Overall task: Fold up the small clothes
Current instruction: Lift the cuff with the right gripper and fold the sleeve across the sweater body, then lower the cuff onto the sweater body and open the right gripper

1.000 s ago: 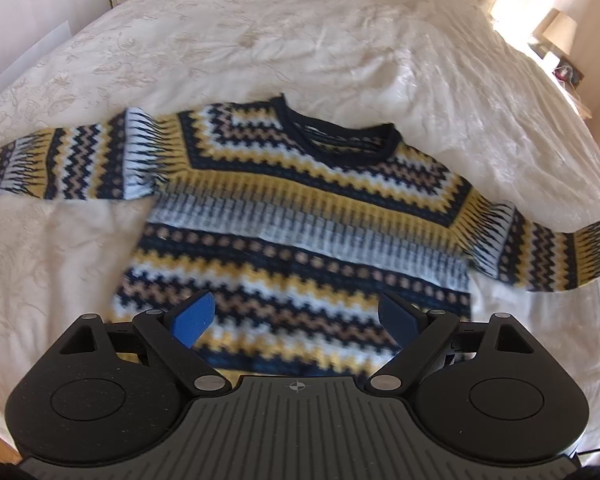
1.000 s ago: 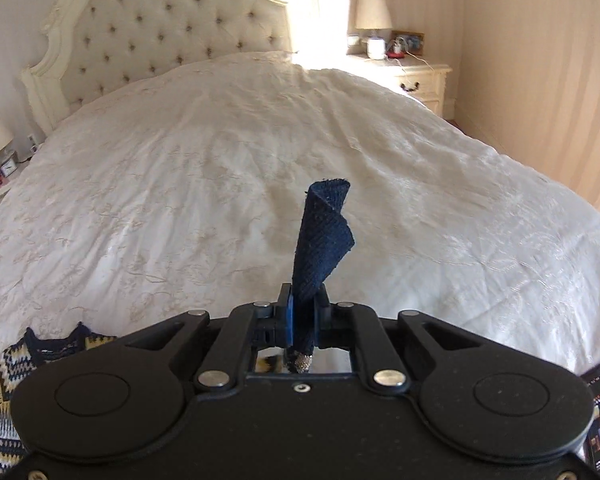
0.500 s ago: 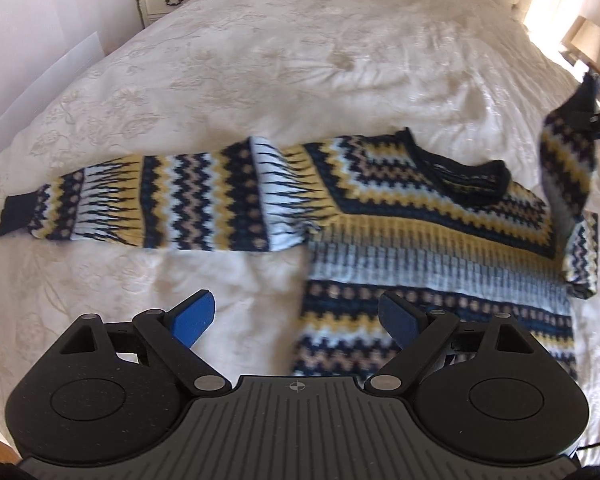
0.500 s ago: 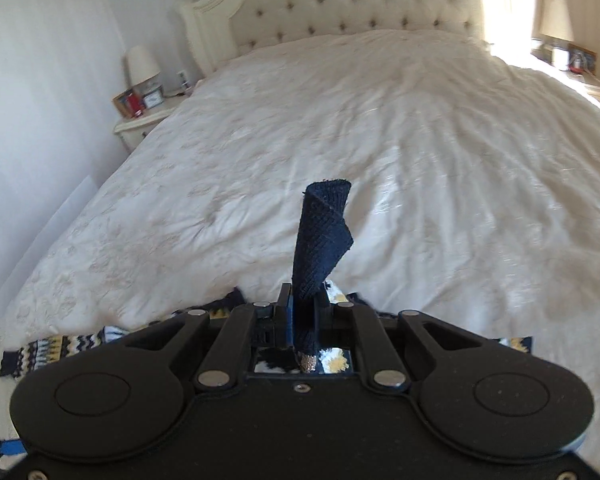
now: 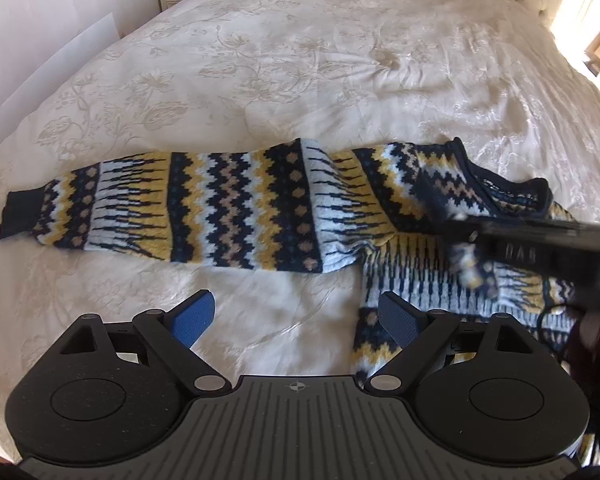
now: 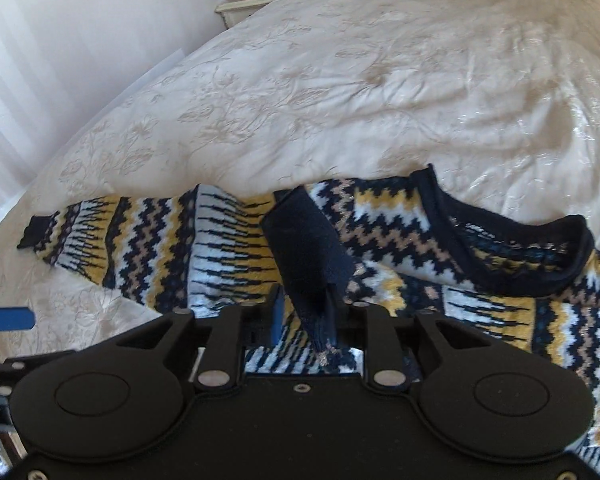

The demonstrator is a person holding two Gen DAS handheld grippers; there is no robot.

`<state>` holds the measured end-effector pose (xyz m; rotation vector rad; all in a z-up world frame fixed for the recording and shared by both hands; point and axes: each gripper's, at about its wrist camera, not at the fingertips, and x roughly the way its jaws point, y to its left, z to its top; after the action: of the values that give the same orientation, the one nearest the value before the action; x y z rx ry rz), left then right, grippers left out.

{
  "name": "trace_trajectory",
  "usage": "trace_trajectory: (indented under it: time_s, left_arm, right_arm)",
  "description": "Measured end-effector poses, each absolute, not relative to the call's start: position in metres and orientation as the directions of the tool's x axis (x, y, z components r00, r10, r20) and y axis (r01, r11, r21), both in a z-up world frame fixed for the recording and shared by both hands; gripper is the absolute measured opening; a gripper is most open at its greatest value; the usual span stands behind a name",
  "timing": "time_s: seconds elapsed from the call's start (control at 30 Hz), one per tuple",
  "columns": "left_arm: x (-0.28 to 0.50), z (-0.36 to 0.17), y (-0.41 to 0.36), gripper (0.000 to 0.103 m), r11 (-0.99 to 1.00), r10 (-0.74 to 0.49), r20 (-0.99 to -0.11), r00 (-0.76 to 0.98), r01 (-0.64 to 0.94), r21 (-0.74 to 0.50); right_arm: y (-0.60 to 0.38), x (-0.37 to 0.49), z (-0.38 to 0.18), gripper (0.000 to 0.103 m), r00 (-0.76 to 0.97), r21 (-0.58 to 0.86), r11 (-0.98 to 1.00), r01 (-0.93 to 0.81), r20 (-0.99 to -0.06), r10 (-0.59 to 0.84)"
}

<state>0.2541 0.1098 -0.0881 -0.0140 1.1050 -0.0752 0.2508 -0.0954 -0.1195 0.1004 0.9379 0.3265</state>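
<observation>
1. Right tongs (image 6: 302,312): jaws opening, releasing. The navy sleeve cuff (image 6: 306,256) stands between them, leaning on the right-hand finger; the left blue pad shows a gap beside it. Judged purpose: the sleeve was carried across the chest and is being let go there, making the 1st fold.

2. Left tongs (image 5: 296,316): released, spread wide, nothing between them. They hover over bare bedspread just ahead of the sweater's side edge, which lies under their right finger. Judged purpose: positioned to take the other sleeve.

3. Patterned knit sweater (image 6: 400,240): navy, yellow, pale-blue and tan zigzags, lying flat on the bed, directly beneath and ahead of the right tongs, navy collar (image 6: 512,264) to their right.

4. Outstretched sleeve (image 5: 180,208): ahead of the left tongs, extended leftward, navy cuff at the far left end; unfolded.

5. Cream embroidered bedspread (image 5: 340,60): beyond both tongs.

6. Nightstand (image 6: 244,4): far beyond, upper left.
</observation>
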Motion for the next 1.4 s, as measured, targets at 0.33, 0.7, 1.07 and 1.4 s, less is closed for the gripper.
trace_trajectory:
  time_s: [0.33,0.7,1.07,1.4]
  left_arm:
    - [0.292,-0.109,0.062,0.089,0.987,-0.124,-0.891,0.436,0.145,-0.066]
    - [0.322,-0.155,-0.014,0.089,0.956,-0.119,-0.905,0.408,0.293,0.006]
    - [0.333,-0.213,0.014,0.099,0.968,-0.015,-0.957,0.291,0.243,0.059]
    - [0.342,-0.220,0.012,0.103,0.967,0.004,-0.955,0.297,0.243,0.080]
  right_arm:
    - [-0.162,0.222,-0.136,0.061,0.553,0.263,0.964,-0.046,-0.797,0.244]
    - [-0.271,0.188,-0.147,0.063,0.565,0.240,0.935,0.261,-0.823,0.053]
    - [-0.380,0.193,-0.172,0.063,0.515,0.192,0.846,0.497,-0.850,-0.109]
    - [-0.405,0.222,-0.208,0.061,0.424,0.182,0.808,0.560,-0.901,-0.091]
